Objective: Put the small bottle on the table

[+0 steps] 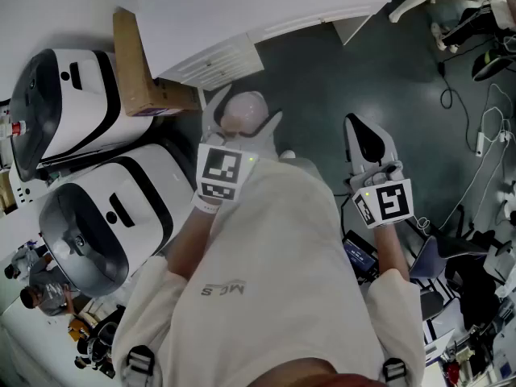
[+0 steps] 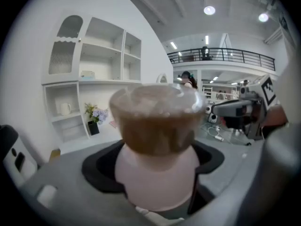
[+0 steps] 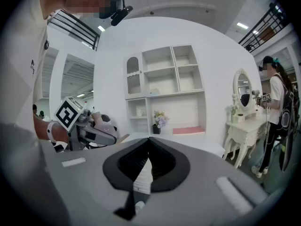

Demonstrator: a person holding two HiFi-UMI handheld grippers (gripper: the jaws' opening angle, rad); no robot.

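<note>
left claw [image 1: 242, 121]: closed round the small bottle [image 2: 157, 140], one jaw on each side of its body; held out ahead of the person's chest.
small bottle: pale pink rounded body, clear cap with a brownish tint; upright in the left claw, up in the air, resting on no surface. in the head view it sits above the near edge of a white ledge [image 1: 266, 6] and the dark floor [image 1: 387, 71].
right claw [image 3: 142, 171]: jaws pressed together, nothing between them; to the right of the left claw, apart from it, over the floor.
tabletop [image 3: 249, 124]: white, curved legs, oval mirror on it; far right in the right gripper view, well apart from the bottle.
shelf unit [image 3: 164, 84]: white, open compartments, on the far wall; a small pot of flowers [image 3: 161, 119] in a lower compartment.
left side: a cardboard box [image 1: 141, 63] against the ledge; two white-and-black machines [image 1: 81, 103] [image 1: 113, 216] beside it.
other person [image 3: 275, 112]: standing by the tabletop.
</note>
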